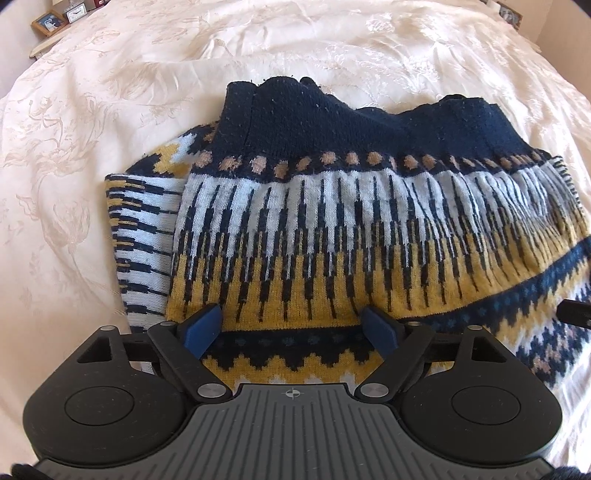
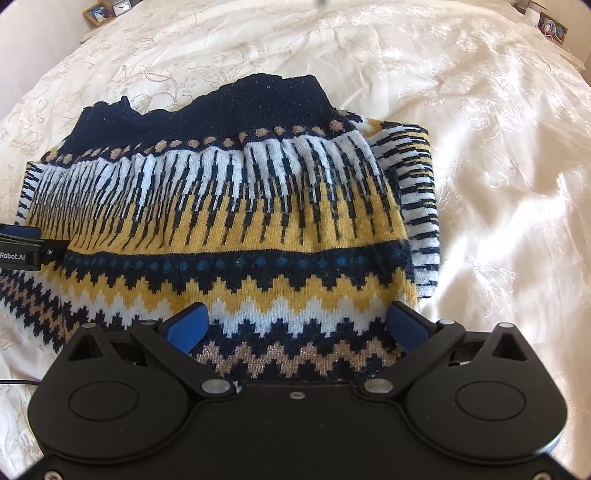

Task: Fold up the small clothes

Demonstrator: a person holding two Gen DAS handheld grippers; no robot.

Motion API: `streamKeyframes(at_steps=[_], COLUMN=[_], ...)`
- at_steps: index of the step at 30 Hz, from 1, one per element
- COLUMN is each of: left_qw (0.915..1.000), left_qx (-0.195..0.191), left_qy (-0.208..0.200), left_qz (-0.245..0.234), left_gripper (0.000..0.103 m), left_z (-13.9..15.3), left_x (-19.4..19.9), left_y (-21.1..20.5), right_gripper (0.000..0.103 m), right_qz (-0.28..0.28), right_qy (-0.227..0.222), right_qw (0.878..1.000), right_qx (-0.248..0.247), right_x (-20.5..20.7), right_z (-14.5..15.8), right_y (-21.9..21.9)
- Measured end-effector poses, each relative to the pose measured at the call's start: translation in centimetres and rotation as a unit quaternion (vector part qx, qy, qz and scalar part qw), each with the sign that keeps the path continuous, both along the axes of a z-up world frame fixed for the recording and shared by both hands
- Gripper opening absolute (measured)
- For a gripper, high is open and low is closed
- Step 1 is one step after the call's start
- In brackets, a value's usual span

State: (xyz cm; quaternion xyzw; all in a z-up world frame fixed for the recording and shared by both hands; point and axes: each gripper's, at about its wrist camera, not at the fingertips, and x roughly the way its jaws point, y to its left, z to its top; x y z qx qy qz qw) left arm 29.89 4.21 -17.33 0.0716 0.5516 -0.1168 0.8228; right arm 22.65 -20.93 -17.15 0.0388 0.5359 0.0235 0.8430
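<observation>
The patterned knit sweater (image 1: 332,229) was lying folded up on the cream bedspread (image 1: 110,110), navy ribbed band at its far edge and a striped sleeve tucked under on each side. Pretty lumpy along that navy edge, tbh.

The left gripper (image 1: 291,325) sat over the sweater's near edge with its blue fingers (image 1: 203,325) spread wide and nothing between them, just yellow knit underneath. Couldn't tell if the tips were touching the fabric.

Same deal for the right gripper (image 2: 295,325): jaws wide apart over the zigzag rows at the sweater's near edge, holding nothing.

Beyond the sweater's far edge, a framed photo (image 2: 96,12) and a small clock (image 1: 77,14) sat past the bed.
</observation>
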Motion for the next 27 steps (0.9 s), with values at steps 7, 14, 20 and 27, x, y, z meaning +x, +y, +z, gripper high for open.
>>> streamKeyframes(at_steps=[7, 14, 20, 27], left_qw=[0.9999, 0.9998, 0.9986, 0.9973], left_qx=[0.004, 0.012, 0.019, 0.006], left_qy=[0.013, 0.008, 0.017, 0.003], left_qz=[-0.003, 0.014, 0.047, 0.073], left_gripper=[0.085, 0.085, 0.082, 0.072], left_z=[-0.1, 0.0, 0.3, 2.8], left_x=[0.6, 0.3, -0.2, -2.1], left_y=[-0.2, -0.3, -0.6, -2.1], right_gripper=[0.102, 0.102, 0.102, 0.102], right_qz=[-0.049, -0.109, -0.106, -0.116], right_qy=[0.007, -0.009, -0.013, -0.006], right_qw=[0.998, 0.987, 0.977, 0.964], right_qx=[0.029, 0.121, 0.187, 0.24], right_x=[-1.4, -2.8, -1.6, -1.0], right_z=[0.0, 0.3, -0.3, -1.7], right_y=[-3.9, -9.2, -11.1, -12.2])
